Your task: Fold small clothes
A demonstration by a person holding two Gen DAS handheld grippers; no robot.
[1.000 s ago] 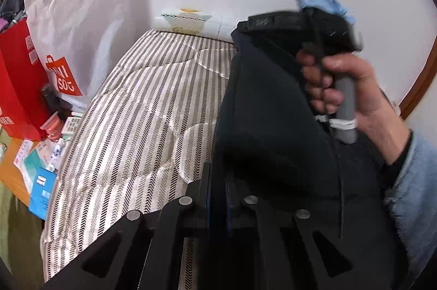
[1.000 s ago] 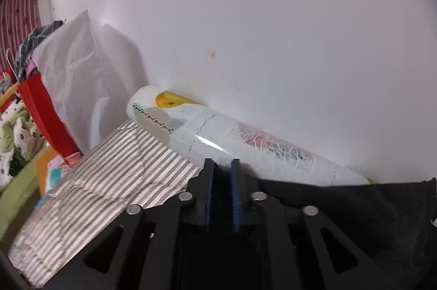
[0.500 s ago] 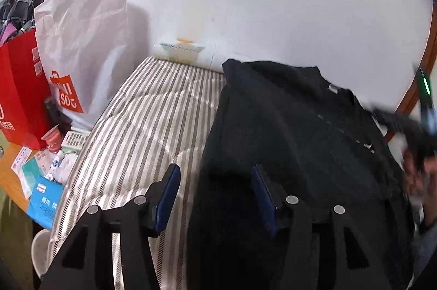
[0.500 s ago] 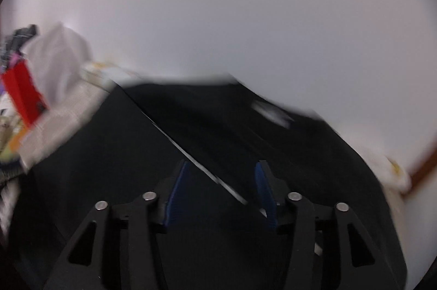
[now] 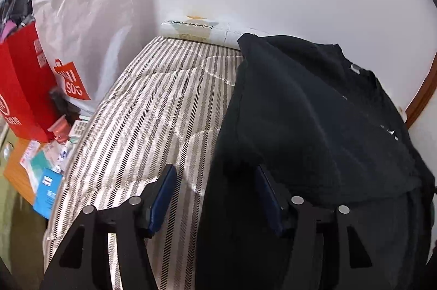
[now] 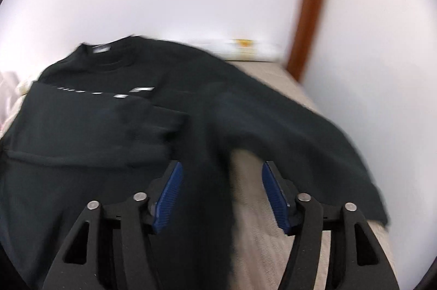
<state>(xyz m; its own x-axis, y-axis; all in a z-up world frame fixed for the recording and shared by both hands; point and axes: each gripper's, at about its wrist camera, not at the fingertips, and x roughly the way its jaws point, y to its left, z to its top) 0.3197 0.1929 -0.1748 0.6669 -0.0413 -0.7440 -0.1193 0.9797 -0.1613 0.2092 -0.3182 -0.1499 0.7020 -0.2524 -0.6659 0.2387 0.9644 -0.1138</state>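
Presently the black sweater (image 6: 191, 104) lies across the mattress (image 5: 153, 109), collar toward the wall-side edge, one sleeve already folded over the chest. Both jaws have just been opening: left gripper (image 5: 215, 197) wide over the sweater's side edge, right gripper (image 6: 221, 194) wide, nearer the unfolded sleeve, which trails toward the mattress's near right corner. Blur leaves that cuff seemingly cut off.

One black sweatshirt (image 5: 314, 109) on one striped mattress (image 5: 153, 109). Two shopping bags far left: one red (image 5: 21, 93), one white (image 5: 87, 25). One rolled patterned sheet (image 5: 196, 30) against far wall. Two grippers.
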